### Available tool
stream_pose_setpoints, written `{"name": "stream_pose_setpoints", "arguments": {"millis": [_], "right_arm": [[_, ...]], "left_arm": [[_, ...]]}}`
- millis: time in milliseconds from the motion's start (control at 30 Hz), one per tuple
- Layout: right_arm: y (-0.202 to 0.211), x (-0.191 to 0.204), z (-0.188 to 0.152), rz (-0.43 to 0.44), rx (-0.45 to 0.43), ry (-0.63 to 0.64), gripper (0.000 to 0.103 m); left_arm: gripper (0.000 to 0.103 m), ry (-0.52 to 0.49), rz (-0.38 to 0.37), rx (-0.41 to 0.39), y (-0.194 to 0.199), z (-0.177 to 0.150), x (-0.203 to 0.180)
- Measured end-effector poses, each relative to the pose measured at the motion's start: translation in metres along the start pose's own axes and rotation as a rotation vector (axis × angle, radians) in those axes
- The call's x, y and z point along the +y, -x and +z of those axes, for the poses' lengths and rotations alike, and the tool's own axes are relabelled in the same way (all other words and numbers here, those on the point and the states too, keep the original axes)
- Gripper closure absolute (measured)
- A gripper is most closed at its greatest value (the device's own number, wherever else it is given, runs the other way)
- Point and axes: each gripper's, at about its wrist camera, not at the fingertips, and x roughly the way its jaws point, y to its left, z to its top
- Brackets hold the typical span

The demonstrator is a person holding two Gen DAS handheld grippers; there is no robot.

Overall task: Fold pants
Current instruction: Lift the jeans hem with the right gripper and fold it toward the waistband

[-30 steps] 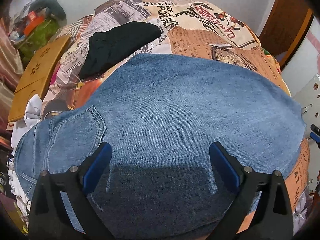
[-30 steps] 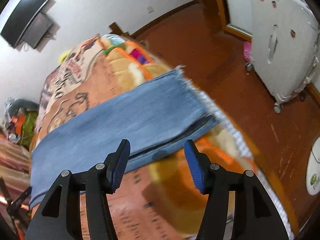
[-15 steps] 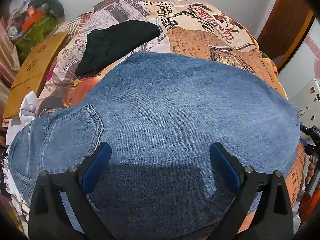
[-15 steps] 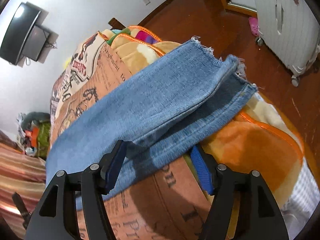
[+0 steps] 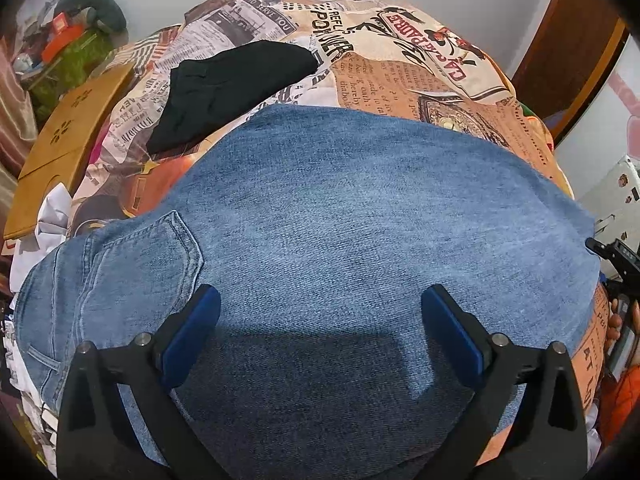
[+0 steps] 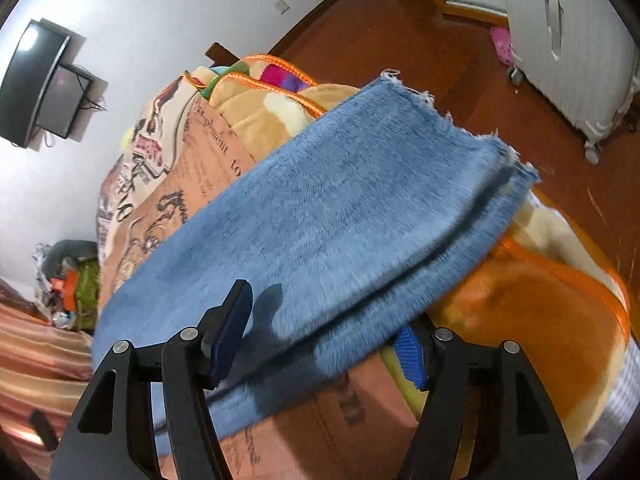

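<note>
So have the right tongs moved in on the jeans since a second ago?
Yes. The right tongs have advanced toward the jeans, whose frayed hem looms nearer, one finger now tucked under the stacked legs.

Right gripper at the leg edge of the jeans

The right gripper [image 6: 324, 334] stands wide open at 6 o'clock, its left finger [image 6: 232, 328] lying over the blue jeans [image 6: 340, 216] and its right finger [image 6: 410, 354] partly hidden under the near edge of the cloth. The doubled legs run from 8 o'clock up to frayed hems at 2 o'clock, across a print bedspread [image 6: 188, 184] and an orange-trimmed blanket [image 6: 536, 304]. A wall television [image 6: 36, 84] hangs at 10 o'clock; a white cabinet [image 6: 568, 48] stands at 1 o'clock.
</note>
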Motion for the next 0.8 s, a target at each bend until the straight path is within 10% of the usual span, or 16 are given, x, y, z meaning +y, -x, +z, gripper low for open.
{"name": "stream_pose_setpoints", "arguments": {"millis": [233, 800], "right_arm": [[0.011, 0.004, 0.01, -0.053, -0.066, 0.052, 0.089], [0.123, 0.168, -0.009, 0.25, -0.279, 0.444, 0.094]], "left_arm": [[0.0, -0.003, 0.004, -0.002, 0.001, 0.001, -0.001], [0.0, -0.067, -0.024, -0.191, 0.075, 0.009, 0.002]]}}
